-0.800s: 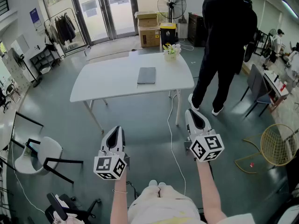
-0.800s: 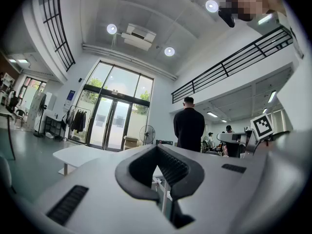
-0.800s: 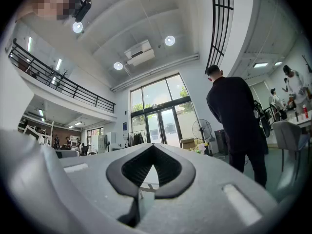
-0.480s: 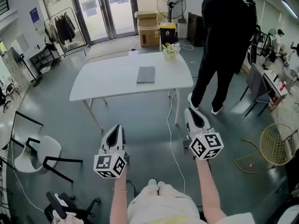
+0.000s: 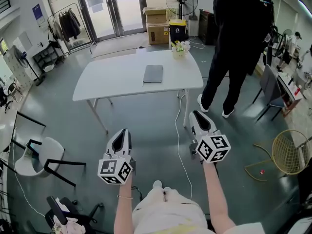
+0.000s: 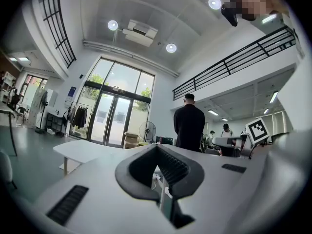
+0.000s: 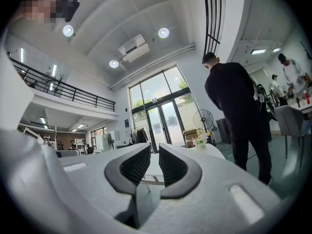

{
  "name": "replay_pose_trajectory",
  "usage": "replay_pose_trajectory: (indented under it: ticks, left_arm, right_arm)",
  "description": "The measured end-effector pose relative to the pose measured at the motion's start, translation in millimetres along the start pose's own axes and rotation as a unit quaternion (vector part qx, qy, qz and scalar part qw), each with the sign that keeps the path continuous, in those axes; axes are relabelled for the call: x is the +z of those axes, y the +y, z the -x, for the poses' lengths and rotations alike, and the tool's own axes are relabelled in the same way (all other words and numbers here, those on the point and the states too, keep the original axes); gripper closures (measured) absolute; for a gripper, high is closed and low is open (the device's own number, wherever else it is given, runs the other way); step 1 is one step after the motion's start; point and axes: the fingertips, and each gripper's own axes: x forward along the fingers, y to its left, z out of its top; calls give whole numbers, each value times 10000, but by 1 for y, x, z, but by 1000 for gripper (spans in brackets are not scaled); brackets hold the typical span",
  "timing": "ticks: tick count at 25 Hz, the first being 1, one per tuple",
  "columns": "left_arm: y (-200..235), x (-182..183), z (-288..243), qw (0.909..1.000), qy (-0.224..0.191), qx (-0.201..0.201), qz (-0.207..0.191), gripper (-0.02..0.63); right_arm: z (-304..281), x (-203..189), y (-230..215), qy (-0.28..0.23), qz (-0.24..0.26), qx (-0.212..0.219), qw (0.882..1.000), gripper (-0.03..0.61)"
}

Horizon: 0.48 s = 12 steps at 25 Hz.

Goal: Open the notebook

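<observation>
Nothing of the task itself is done yet, as far as we can judge. We stand on the grey floor [image 5: 146,140] of a large hall, well back from the white bench [image 5: 112,82], with open floor and a trailing cable [image 5: 178,130] between us and it. A person in black [image 5: 239,38] stands just beside the bench's right end, back turned to us.

Both tongs are held level in front of us, pointing toward the bench and well apart from it. The left tongs [image 5: 122,132] have their pads drawn together at the tips, with nothing between them; the left gripper view shows only the hall beyond. The right tongs [image 5: 197,114] stand at a narrow gap, and through that gap we see only the far edge of the bench, so they are empty too.

The notebook [image 5: 153,73] lies flat on the bench, near its middle and a little toward the right, dark cover up and closed. A small pot of flowers [image 5: 180,48] sits at the far right corner, apart from it.

What is left, in our reading, is nearly everything: we must close in on the bench, bring the tongs down to the notebook, catch the free edge of the cover and lift it over. One pair will likely have to steady the book while the other turns the cover.
</observation>
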Motion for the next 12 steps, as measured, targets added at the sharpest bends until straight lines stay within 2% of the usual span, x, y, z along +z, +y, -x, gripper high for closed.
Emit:
replay_pose_trajectory:
  ticks: [12]
  left_arm:
    - [20,-16,-39,9997,205,9,125,614]
  right_arm:
    - [-45,-17,-23,182,-67,-85,9998,457]
